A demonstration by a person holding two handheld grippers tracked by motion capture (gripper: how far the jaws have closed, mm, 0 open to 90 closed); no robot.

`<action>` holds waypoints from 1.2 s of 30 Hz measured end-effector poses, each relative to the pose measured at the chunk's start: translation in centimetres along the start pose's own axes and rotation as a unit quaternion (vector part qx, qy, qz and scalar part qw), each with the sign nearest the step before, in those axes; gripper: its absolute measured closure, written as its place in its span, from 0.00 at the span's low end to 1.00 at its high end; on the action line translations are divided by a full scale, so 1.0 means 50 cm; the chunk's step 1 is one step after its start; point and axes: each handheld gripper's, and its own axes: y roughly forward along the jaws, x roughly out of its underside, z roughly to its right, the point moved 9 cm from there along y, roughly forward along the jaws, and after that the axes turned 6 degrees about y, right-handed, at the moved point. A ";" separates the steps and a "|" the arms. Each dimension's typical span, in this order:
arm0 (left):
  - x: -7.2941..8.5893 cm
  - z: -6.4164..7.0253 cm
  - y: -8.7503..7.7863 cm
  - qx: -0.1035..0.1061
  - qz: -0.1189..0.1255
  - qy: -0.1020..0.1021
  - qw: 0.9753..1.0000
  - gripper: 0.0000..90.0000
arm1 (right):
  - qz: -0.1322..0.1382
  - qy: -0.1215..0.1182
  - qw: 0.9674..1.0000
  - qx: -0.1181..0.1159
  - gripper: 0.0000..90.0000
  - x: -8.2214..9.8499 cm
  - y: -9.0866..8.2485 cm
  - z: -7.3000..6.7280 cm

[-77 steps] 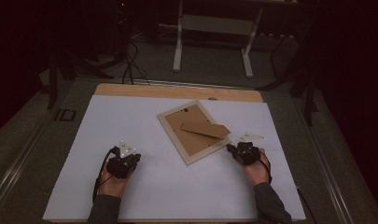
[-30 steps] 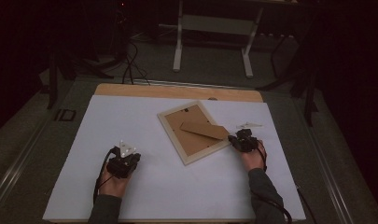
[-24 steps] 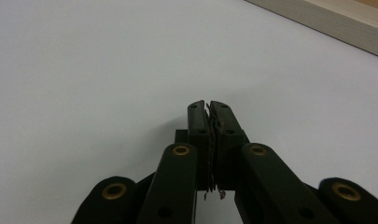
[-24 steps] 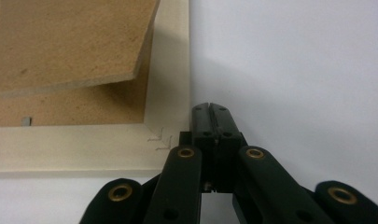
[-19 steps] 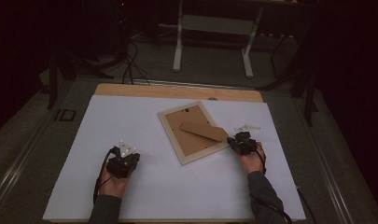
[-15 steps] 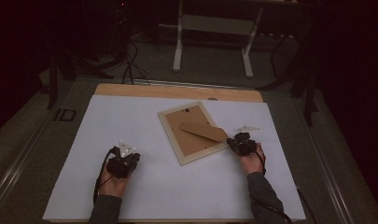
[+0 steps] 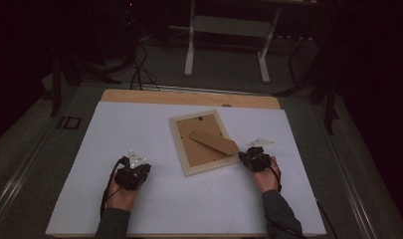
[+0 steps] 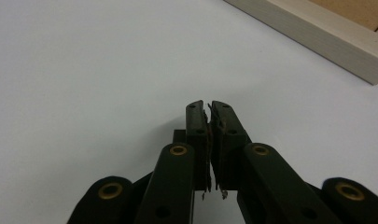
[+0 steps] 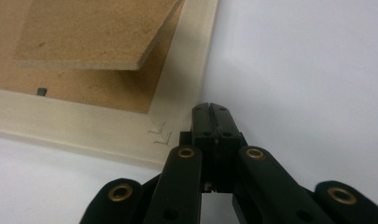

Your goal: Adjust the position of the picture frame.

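Note:
A pale wooden picture frame (image 7: 178,144) lies face down on the white sheet (image 7: 114,129), its brown backing up. A brown cardboard stand (image 7: 214,143) rests across the backing. My right gripper (image 7: 242,157) is shut and empty, its tips against the frame's near right corner. In the right gripper view the closed tips (image 9: 210,108) sit beside the frame's rim (image 9: 84,133), under the raised stand (image 9: 98,32). My left gripper (image 7: 147,168) lies shut on the sheet, left of the frame and apart from it. The left gripper view has its tips (image 8: 208,105) closed on nothing, the frame's edge (image 8: 326,32) farther off.
The sheet covers a wooden tabletop whose bare strip (image 7: 189,97) runs along the back. Behind the table stand a white metal leg frame (image 7: 229,25) and floor cables (image 7: 139,64). A small black object (image 7: 68,122) lies left of the table.
The right gripper has shifted a little leftward at the frame's corner, and the frame has turned, its near end swinging left. The left gripper has stayed put.

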 end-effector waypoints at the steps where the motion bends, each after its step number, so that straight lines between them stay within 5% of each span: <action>1: 0.000 0.000 0.000 0.000 0.000 0.000 1.000 0.96 | 0.000 -0.002 1.000 -0.001 1.00 0.001 -0.001 -0.002; 18: -0.006 0.013 0.011 0.018 0.000 0.001 1.000 0.96 | -0.008 -0.015 1.000 -0.024 1.00 0.019 -0.008 -0.051; 36: -0.038 0.065 0.065 0.042 -0.007 -0.010 0.999 0.97 | -0.009 -0.019 0.999 -0.038 1.00 0.023 -0.008 -0.079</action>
